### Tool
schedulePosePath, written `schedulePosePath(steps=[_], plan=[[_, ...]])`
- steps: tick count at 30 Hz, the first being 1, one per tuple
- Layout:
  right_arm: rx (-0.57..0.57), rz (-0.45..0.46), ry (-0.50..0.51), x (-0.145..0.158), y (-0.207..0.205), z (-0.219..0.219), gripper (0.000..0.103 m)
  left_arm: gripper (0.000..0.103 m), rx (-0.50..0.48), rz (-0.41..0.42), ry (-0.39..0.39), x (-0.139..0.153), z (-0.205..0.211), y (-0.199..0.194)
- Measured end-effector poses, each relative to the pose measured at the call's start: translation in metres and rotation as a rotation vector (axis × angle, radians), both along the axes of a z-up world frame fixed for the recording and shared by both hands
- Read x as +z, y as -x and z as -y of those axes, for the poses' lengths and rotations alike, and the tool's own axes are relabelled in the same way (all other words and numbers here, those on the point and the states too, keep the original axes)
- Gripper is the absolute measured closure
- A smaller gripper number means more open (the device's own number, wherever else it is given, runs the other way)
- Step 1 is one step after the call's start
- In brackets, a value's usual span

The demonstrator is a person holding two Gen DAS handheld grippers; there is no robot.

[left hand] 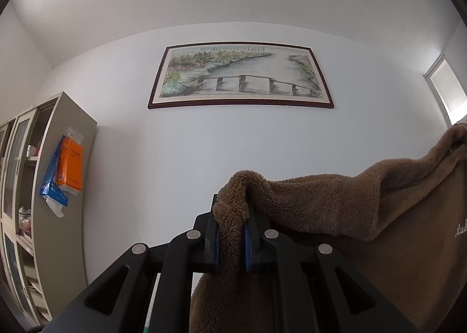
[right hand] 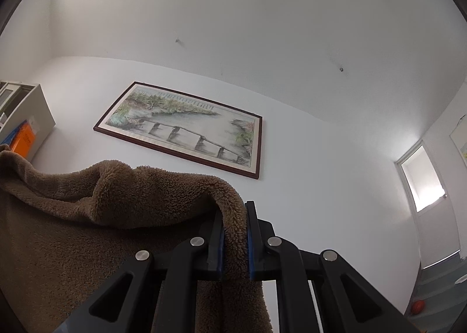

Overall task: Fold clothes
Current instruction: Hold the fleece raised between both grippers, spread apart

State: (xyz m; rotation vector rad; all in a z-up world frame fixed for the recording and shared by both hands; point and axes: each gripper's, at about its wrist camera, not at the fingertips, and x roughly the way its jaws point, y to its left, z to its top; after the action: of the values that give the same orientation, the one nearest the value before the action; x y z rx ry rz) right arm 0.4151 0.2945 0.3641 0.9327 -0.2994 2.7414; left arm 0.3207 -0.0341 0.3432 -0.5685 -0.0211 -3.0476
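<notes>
Left gripper [left hand: 232,233] clamped on brown fleece garment [left hand: 335,216] edge; right gripper [right hand: 235,242] pinching other edge. Garment held aloft between both (white stitched lettering near right side), framed painting [left hand: 240,76] behind.

White wall carries a dark-framed landscape painting [left hand: 240,75] (river, footbridge, willows). Beige glass-door cabinet [left hand: 32,187] at left; orange tissue pack [left hand: 70,166] and blue pack [left hand: 52,184] hang on its side. Bright window [right hand: 421,178] right. Orange ball [right hand: 417,306] low.
</notes>
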Motion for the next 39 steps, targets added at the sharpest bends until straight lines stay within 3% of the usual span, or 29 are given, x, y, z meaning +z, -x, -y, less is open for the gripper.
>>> schedulePosePath(steps=[13,23,30,39], plan=[[-0.018,-0.011,-0.010,0.011,0.004,0.000,0.091,0.088,0.019,-0.019,0.014,0.011,0.002,-0.002],[-0.039,-0.039,-0.021,0.018,0.005,0.000,0.091,0.085,0.065,-0.096,0.035,0.023,-0.001,-0.015],[-0.051,0.071,-0.017,0.014,0.063,-0.007,0.091,0.085,0.062,-0.006,0.047,0.014,0.005,0.029],[-0.089,0.275,-0.015,-0.027,0.174,-0.009,0.091,0.085,0.080,0.156,0.066,-0.019,-0.001,0.124]])
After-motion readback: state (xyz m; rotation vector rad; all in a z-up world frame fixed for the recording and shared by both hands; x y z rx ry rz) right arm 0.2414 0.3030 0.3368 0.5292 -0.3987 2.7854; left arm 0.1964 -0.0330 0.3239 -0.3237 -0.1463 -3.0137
